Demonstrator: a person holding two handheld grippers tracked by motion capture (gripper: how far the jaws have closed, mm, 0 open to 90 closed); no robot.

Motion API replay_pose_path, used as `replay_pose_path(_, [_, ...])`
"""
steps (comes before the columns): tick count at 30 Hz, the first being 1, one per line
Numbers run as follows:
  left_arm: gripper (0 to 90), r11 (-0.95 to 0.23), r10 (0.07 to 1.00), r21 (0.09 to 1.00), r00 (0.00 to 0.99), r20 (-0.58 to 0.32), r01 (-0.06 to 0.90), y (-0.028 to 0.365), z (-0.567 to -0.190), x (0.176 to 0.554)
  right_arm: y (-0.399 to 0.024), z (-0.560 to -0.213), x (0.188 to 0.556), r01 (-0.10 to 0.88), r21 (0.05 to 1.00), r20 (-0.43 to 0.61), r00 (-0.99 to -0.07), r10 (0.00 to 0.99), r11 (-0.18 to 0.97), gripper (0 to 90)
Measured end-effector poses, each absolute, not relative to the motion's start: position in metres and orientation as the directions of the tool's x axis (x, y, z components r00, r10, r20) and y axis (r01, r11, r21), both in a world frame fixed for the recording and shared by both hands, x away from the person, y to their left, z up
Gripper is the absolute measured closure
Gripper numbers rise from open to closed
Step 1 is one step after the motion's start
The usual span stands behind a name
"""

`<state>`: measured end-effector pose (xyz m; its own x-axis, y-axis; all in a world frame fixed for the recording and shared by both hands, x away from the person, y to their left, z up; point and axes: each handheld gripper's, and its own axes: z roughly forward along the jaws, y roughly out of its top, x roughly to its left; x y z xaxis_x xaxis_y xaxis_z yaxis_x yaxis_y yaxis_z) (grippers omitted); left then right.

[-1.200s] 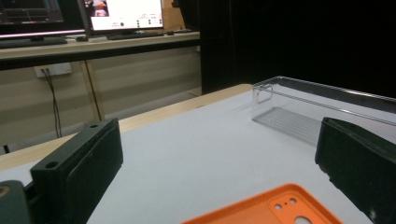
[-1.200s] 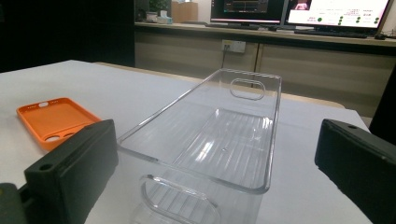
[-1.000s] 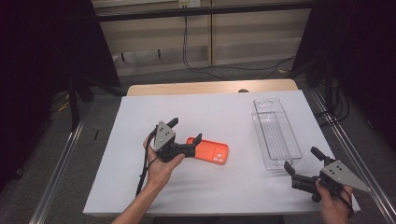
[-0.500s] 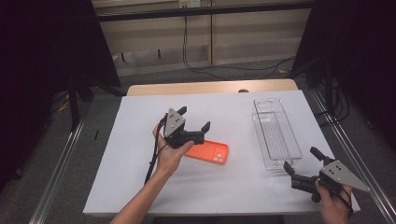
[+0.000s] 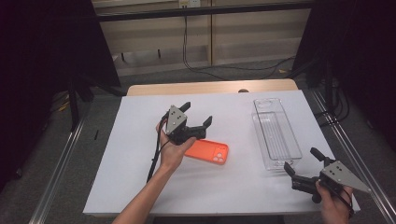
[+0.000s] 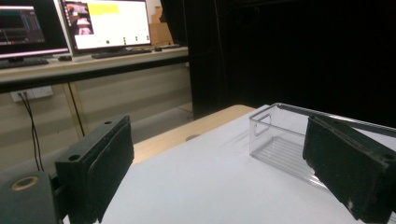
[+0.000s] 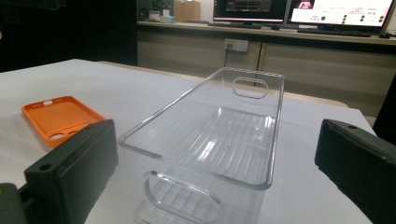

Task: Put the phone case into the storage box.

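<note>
Covering the table point(image 5: 140, 186), white sheeting meets dark curtains point(image 5: 42, 70).

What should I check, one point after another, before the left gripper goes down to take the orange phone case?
1. Left gripper jaws open and empty: ok; they have just been closing a little, with nothing between them.
2. Orange phone case lies flat on the white table, free of other things: ok.
3. Left gripper lined up over the case: not ok; it is raised and points toward the clear bin.
4. Clear bin is empty and upright: ok.
5. Right gripper open and empty, near the bin's close end: ok.
6. Which side of the case faces up: cannot tell for sure.
</note>
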<state>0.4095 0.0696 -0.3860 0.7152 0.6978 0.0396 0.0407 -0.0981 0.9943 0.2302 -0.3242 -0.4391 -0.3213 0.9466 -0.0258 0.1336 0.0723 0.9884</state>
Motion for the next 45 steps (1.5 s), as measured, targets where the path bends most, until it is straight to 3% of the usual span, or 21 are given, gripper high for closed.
replay_pose_path(10, [24.5, -0.116, 0.708, 0.99, 0.705, 0.027, 0.079, 0.072, -0.394, 0.414, -0.325, -0.439, 0.229, 0.133, 0.989, -0.017, -0.332, 0.943, 0.065, 0.0])
replay_pose_path(15, [36.7, -0.135, 0.697, 0.987, 0.717, 0.032, 0.087, 0.075, -0.395, 0.416, -0.324, -0.439, 0.228, 0.135, 0.989, -0.017, -0.335, 0.942, 0.066, 0.0])
replay_pose_path(17, [36.4, -0.129, 0.685, 0.986, 0.729, 0.013, 0.104, 0.075, -0.396, 0.417, -0.324, -0.439, 0.228, 0.131, 0.989, -0.018, -0.333, 0.943, 0.065, 0.0])
replay_pose_path(31, [78.5, -0.184, 0.644, 0.977, 0.764, 0.033, 0.112, 0.069, -0.398, 0.412, -0.325, -0.439, 0.228, 0.132, 0.989, -0.015, -0.337, 0.942, 0.063, 0.0])
replay_pose_path(39, [89.4, -0.217, 0.656, 0.96, 0.754, 0.008, 0.178, 0.071, -0.402, 0.416, -0.325, -0.439, 0.228, 0.134, 0.989, -0.017, -0.338, 0.941, 0.066, 0.0])
replay_pose_path(45, [90.0, -0.234, 0.662, 0.938, 0.749, -0.039, 0.255, 0.073, -0.407, 0.421, -0.325, -0.439, 0.228, 0.133, 0.989, -0.016, -0.337, 0.941, 0.065, 0.0])
